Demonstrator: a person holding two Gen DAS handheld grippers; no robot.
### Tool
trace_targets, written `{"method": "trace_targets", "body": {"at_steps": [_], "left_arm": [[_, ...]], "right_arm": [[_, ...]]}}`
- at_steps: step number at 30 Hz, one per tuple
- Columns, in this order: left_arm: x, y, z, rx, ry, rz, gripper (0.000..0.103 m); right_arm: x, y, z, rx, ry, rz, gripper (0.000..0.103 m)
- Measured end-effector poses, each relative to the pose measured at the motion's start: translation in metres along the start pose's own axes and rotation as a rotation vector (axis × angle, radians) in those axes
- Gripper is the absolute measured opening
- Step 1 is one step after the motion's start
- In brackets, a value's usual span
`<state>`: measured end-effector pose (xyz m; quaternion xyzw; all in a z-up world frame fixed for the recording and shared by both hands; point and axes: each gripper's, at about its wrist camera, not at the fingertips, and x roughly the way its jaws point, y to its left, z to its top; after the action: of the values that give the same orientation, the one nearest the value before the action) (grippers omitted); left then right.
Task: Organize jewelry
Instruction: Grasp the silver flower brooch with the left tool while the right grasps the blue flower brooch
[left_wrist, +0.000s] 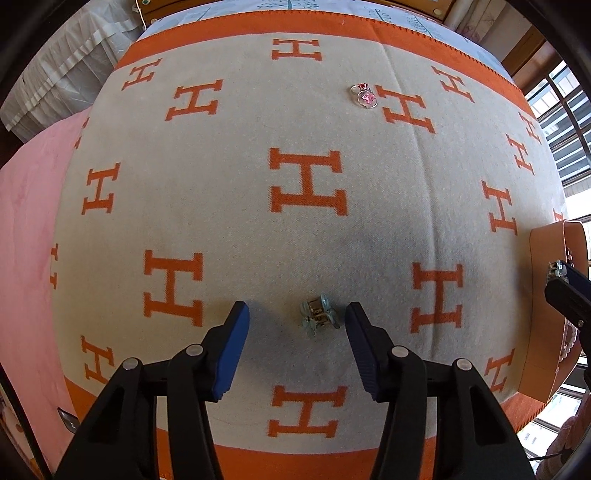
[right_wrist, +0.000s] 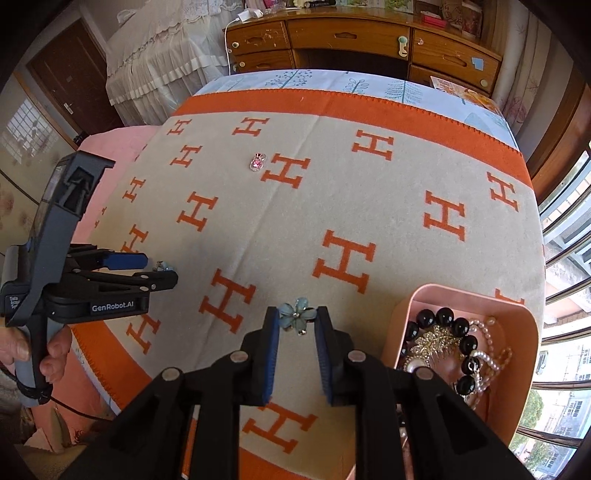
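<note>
My left gripper is open, low over the blanket, with a pale blue flower hair clip lying between its fingertips, nearer the right finger. It also shows in the right wrist view. My right gripper is shut on a second blue flower clip, held above the blanket just left of the pink jewelry box. The box holds a black bead bracelet, pearls and a gold comb. A pink gem ring lies far on the blanket, also seen in the right wrist view.
The bed is covered by a beige blanket with orange H marks and an orange border. A wooden dresser stands behind the bed. A pink sheet lies at the left. Windows are at the right.
</note>
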<state>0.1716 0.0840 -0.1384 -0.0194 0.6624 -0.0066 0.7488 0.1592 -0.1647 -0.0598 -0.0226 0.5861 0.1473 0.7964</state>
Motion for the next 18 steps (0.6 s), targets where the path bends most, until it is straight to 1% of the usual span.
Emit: {"method": "trace_targets", "body": {"at_steps": [4,6,8,10,14,18], "left_arm": [[-0.002,-0.003,0.004,-0.005,-0.01,0.008,0.051],[-0.004,-0.006,0.005,-0.003,-0.017,0.007,0.044],[-0.006,-0.01,0.006,0.005,-0.023,0.008,0.026],[-0.007,-0.014,0.006,0.014,-0.028,0.015,0.015],[-0.01,-0.025,0.002,0.037,-0.035,0.035,0.014],[-0.021,-0.037,-0.002,0.053,-0.052,0.033,0.014]], "right_arm": [[0.0,-0.004,-0.001,0.011,-0.007,0.011,0.019],[-0.001,-0.005,-0.003,0.014,-0.009,0.015,0.019],[-0.002,-0.005,-0.005,0.012,-0.012,0.017,0.019],[-0.004,-0.005,-0.008,0.015,-0.014,0.024,0.019],[-0.01,-0.007,-0.012,0.018,-0.033,0.035,0.019],[-0.025,-0.014,-0.017,0.034,-0.066,0.046,0.019]]}}
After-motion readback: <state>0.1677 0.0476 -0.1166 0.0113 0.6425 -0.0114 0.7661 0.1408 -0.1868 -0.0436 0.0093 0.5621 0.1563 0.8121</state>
